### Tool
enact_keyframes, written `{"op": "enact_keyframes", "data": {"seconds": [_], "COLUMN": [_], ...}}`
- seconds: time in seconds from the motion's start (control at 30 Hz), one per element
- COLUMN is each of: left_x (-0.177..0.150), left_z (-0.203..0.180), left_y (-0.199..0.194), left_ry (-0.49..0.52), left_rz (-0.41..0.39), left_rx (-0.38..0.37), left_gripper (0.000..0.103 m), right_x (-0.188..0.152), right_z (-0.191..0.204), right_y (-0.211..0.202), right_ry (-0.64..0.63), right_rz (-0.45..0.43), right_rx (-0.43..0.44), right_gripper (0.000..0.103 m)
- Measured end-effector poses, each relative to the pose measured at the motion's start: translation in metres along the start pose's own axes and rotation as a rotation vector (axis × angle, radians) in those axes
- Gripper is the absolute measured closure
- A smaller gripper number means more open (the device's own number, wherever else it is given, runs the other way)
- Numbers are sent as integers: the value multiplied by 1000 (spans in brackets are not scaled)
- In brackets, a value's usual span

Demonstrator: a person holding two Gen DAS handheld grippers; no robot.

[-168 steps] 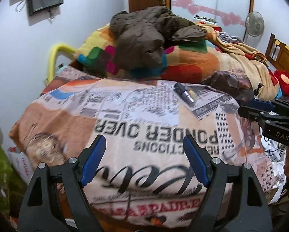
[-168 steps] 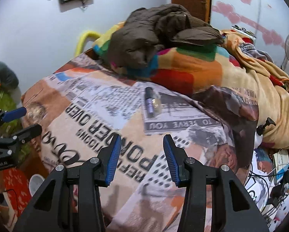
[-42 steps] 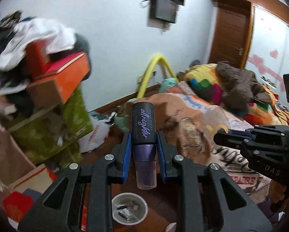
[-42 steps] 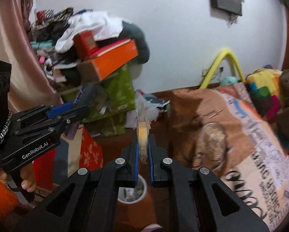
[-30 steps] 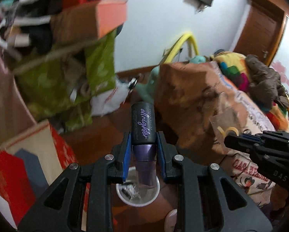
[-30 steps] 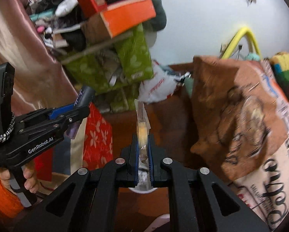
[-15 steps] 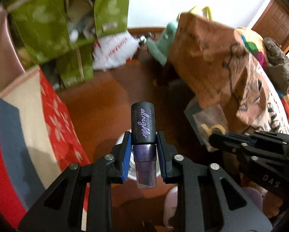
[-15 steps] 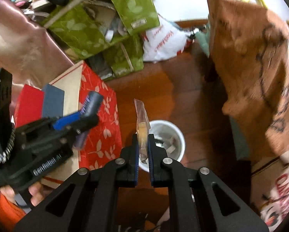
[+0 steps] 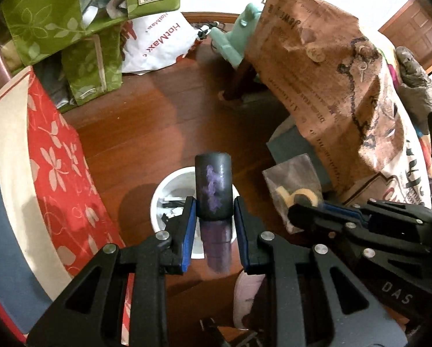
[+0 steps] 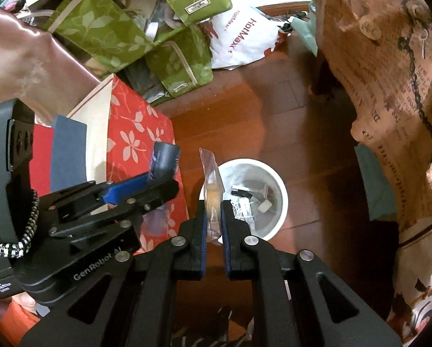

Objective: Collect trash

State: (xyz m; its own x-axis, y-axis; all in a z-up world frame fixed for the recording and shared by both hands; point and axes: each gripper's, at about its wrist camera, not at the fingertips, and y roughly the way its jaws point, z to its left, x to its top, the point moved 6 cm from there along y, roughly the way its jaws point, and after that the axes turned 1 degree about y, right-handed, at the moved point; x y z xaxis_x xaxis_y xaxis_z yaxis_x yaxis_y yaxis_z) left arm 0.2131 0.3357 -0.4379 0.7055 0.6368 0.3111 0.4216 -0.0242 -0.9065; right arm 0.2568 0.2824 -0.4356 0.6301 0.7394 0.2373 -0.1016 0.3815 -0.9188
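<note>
While left gripper [image 9: 213, 225] grips the bottle [image 9: 213, 190], "DAS" right gripper [image 10: 213, 225] jaws open around wrapper [image 10: 211, 179].

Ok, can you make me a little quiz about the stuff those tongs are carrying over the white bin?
1. True or false: the left tongs grip a dark purple spray bottle.
2. What do the right tongs have between their pads? A) a spoon B) a clear plastic packet C) a sock
3. Fill in: the white bin stands on the wooden ____.

Key: 1 true. 2 B; those jaws are opening. 3 floor.
</note>
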Motion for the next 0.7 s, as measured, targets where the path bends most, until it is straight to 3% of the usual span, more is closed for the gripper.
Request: {"op": "enact_keyframes", "data": {"seconds": [0.03, 0.07, 0.23, 0.4, 0.7], "left_x": [1, 2, 1, -1, -4], "left_z": [0, 1, 5, -6, -53], "left_y": [1, 0, -12, -48, -163], "left_ry": [1, -2, -31, 28, 155], "left_rz": [4, 6, -3, -61, -269], "left_rx": [6, 16, -2, 36, 44], "left_gripper": [74, 73, 72, 72, 72], "right_x": [0, 1, -4, -11, -42], "right_z": [-2, -4, -12, -11, 15], "right_y": [0, -2, -21, -59, -190], "right_ry": [12, 20, 32, 36, 1], "right_rz": [1, -14, -56, -121, -414], "right_rx": [-13, -29, -77, -87, -190], "right_gripper": [68, 63, 63, 63, 63]}}
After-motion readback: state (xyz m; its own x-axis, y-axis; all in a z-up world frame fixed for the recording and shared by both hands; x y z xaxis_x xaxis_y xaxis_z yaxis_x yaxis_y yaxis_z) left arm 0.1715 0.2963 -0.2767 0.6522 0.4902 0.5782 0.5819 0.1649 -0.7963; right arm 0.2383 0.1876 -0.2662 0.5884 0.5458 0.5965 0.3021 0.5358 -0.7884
